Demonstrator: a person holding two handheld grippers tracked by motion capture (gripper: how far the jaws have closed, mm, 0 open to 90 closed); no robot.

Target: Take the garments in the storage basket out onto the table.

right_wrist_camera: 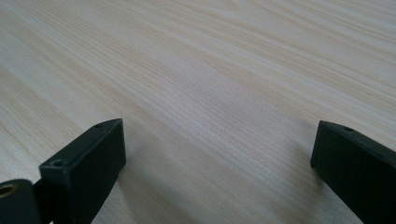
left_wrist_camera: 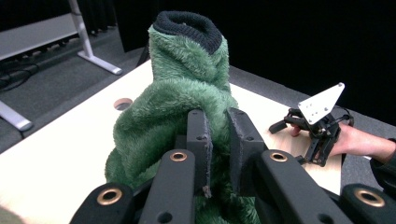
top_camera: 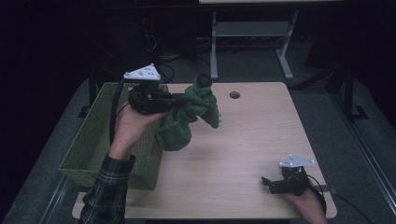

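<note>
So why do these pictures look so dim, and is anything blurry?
High view: the room behind is nearly black, and the table is evenly, dimly lit. Left gripper view: the green fleece is sharp. Right gripper view: the table's far wood grain softens, and the fingers cast faint shadows.

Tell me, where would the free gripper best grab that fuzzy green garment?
Probably the dark ribbed cuff on top of the green garment, coming from above: it stands upright and firm, clear of the left gripper, whose jaws already pinch the middle.

occluded: green fleece garment [left_wrist_camera: 173, 112] lower part behind left tool [left_wrist_camera: 218, 140] | basket [top_camera: 93, 140] near corner behind sleeve
</note>
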